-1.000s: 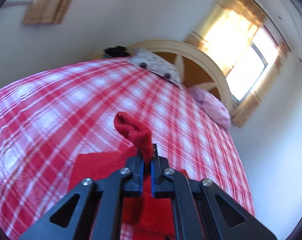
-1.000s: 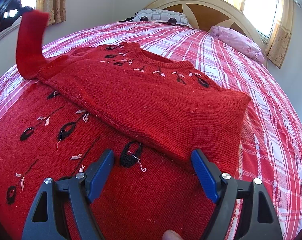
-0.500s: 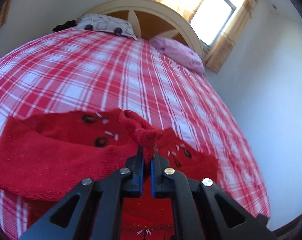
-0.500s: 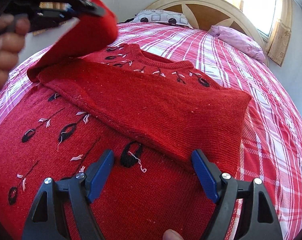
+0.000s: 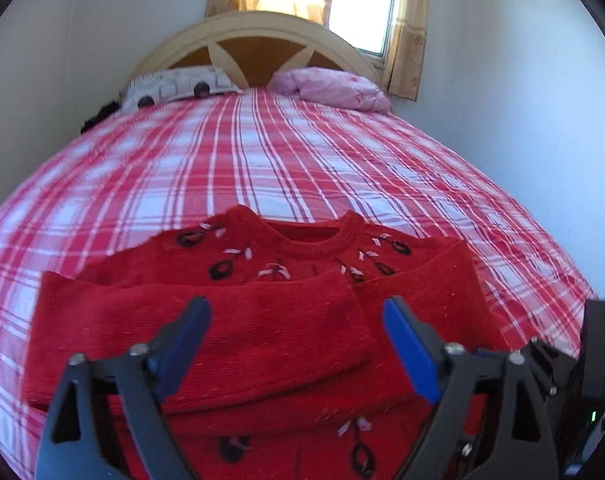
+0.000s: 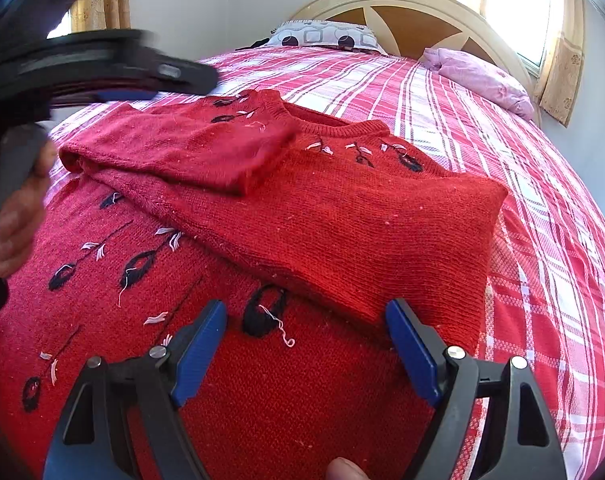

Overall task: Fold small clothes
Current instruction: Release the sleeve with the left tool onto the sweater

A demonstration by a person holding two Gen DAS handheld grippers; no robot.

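Observation:
A red knit sweater (image 6: 262,400) with black and white embroidered flowers lies face up on the bed. Both sleeves are folded across its chest: the left sleeve (image 5: 206,340) lies on top, the right sleeve (image 6: 362,232) runs under it. My left gripper (image 5: 296,314) hovers just above the left sleeve, its jaws opening wide, and nothing is pinched between them. In the right wrist view it is a blurred black shape (image 6: 102,64) held by a hand (image 6: 18,220). My right gripper (image 6: 306,320) stands open over the sweater's lower chest, gripping nothing.
The bed has a red and white plaid sheet (image 5: 302,160). A patterned pillow (image 5: 174,88) and a pink pillow (image 5: 330,88) rest against the curved headboard (image 5: 254,40). A wall runs close along the bed's right side. The right gripper's body (image 5: 594,360) shows at the left wrist view's edge.
My left gripper carried the sleeve cuff over the sweater, lowered it and let go; the sleeve now lies flat across the chest. The right gripper has stayed put.

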